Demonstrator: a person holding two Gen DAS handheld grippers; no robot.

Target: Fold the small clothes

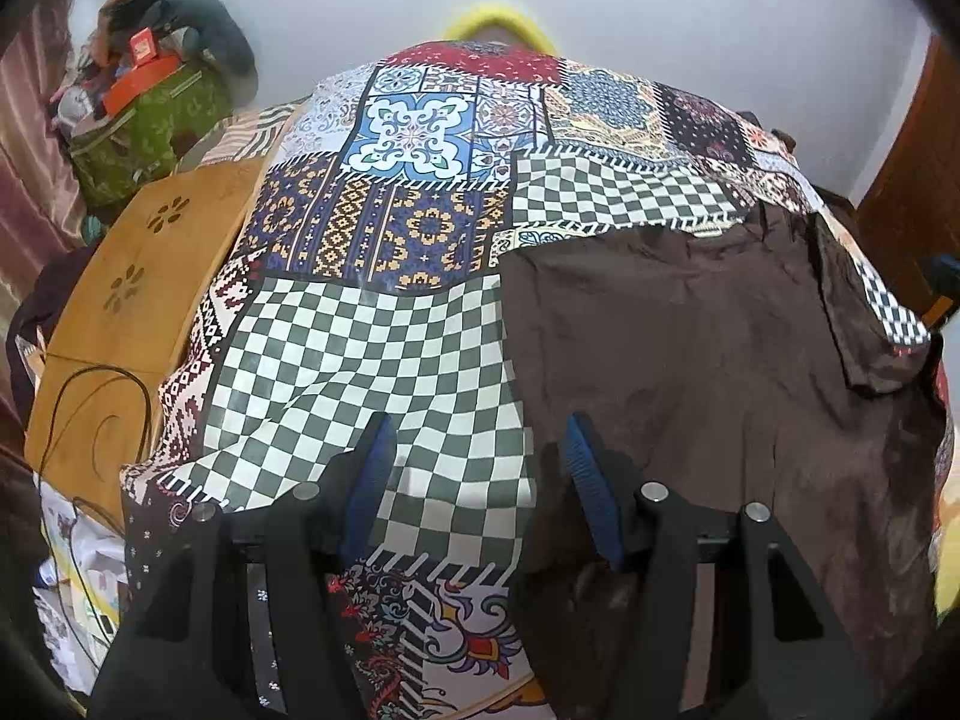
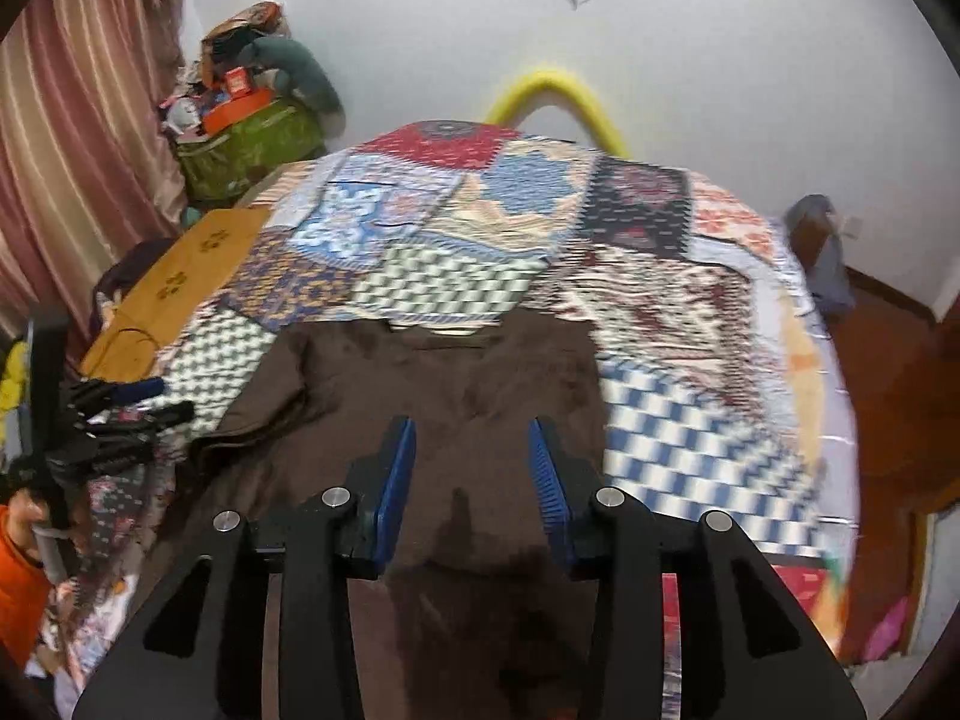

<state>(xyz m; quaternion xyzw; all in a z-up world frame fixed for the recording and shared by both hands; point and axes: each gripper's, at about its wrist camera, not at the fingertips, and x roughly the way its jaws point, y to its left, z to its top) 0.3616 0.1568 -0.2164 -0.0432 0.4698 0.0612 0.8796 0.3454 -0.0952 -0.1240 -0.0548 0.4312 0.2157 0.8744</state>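
A dark brown garment [image 1: 690,360] lies spread flat on a patchwork bedspread [image 1: 420,168]. In the left wrist view my left gripper [image 1: 477,429] is open and empty, low over the garment's left edge where it meets the checkered patch. In the right wrist view the brown garment [image 2: 444,372] fills the middle, and my right gripper [image 2: 471,429] is open and empty above its near part. The left gripper [image 2: 120,414] shows at the far left of that view, beside the garment's left sleeve.
A wooden board [image 1: 138,276] edges the bed at left, with a black cable on it. A green bag [image 2: 246,144] piled with things stands at the back left by a pink curtain [image 2: 78,120]. A yellow foam tube [image 2: 558,96] arches behind the bed.
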